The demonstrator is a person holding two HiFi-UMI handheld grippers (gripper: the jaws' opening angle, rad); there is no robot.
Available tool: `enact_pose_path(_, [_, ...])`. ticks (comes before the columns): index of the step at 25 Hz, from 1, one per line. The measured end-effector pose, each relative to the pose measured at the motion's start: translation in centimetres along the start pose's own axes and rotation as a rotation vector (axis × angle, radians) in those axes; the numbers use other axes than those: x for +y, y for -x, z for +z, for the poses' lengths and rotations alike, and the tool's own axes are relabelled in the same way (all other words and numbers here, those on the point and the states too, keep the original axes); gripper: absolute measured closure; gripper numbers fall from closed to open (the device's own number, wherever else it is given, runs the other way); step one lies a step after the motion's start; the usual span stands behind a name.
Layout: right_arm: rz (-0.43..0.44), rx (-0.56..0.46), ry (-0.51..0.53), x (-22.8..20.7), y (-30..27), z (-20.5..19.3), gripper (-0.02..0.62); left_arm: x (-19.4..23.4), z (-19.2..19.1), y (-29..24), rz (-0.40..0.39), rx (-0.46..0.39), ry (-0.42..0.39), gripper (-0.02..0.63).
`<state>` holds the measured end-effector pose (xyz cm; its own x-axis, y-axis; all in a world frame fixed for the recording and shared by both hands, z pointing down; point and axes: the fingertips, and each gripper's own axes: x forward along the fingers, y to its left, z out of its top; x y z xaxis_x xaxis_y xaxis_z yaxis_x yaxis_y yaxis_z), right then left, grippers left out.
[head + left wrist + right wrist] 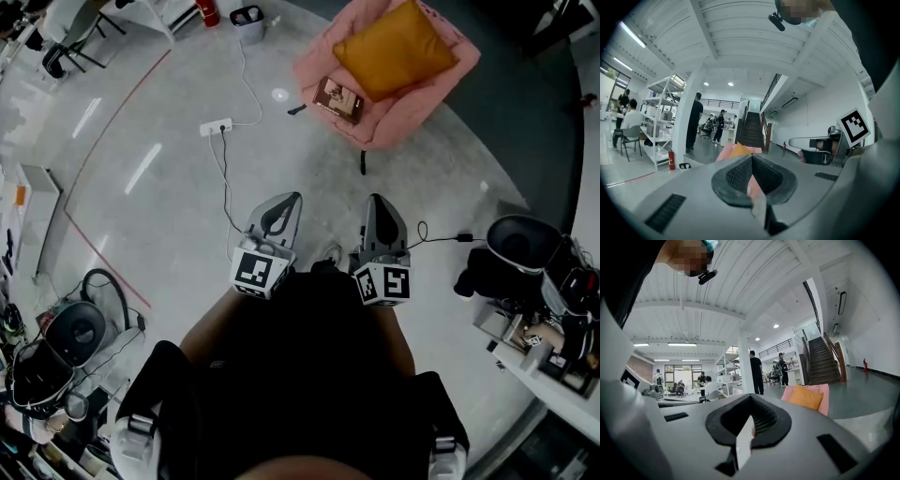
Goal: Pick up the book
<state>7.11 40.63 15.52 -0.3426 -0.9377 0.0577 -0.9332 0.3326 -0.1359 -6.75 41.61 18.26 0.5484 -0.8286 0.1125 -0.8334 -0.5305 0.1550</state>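
Observation:
A brown book [338,98] lies on the front of the seat of a pink armchair [412,103], beside an orange cushion [394,47]. Both grippers are held close to the person's body, far short of the chair. The left gripper [289,199] is shut with nothing in it, and the right gripper [377,200] looks shut and empty too. In the left gripper view the closed left gripper [751,160] points at the armchair [724,151] and cushion [740,150]. In the right gripper view, the armchair [824,394] stands to the right of the right gripper [751,399]. The book shows in neither gripper view.
A white power strip [216,127] and its cable lie on the grey floor between me and the chair. A red fire extinguisher [207,11] and a bin [247,21] stand further back. Black gear [520,246] crowds the right; people stand by shelves [658,126] and a staircase [751,127].

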Motion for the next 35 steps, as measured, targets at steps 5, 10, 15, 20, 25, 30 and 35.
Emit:
enact_pose_path(5, [-0.029,0.019,0.007,3.0,-2.6,-1.0,0.594,3.3,-0.4,0.4,-0.041,0.019,0.032,0.597])
enact_pose_path(10, [-0.032,0.036,0.020,4.3,-2.7,-1.8,0.594,4.4,-1.4,0.5,-0.055,0.028,0.044,0.597])
enact_pose_path(15, [-0.021,0.046,0.019,3.4,-4.0,-2.5,0.594,5.4,-1.5,-0.7,-0.028,-0.015,0.010,0.597])
enact_pose_path(20, [-0.005,0.027,0.004,1.1,-7.2,-2.7,0.594,6.1,-1.6,-4.2,-0.023,-0.006,-0.004,0.597])
enact_pose_path(25, [0.017,0.038,-0.012,-1.7,-10.8,-2.7,0.594,6.3,-0.7,-9.1,-0.030,0.008,-0.012,0.597])
enact_pose_path(30, [0.037,0.042,-0.019,-6.5,-14.8,-2.3,0.594,5.9,1.1,-15.3,-0.024,-0.018,-0.042,0.597])
enact_pose_path(35, [0.079,0.045,-0.018,-10.9,-18.6,-1.9,0.594,5.3,2.6,-21.1,-0.014,-0.050,-0.102,0.597])
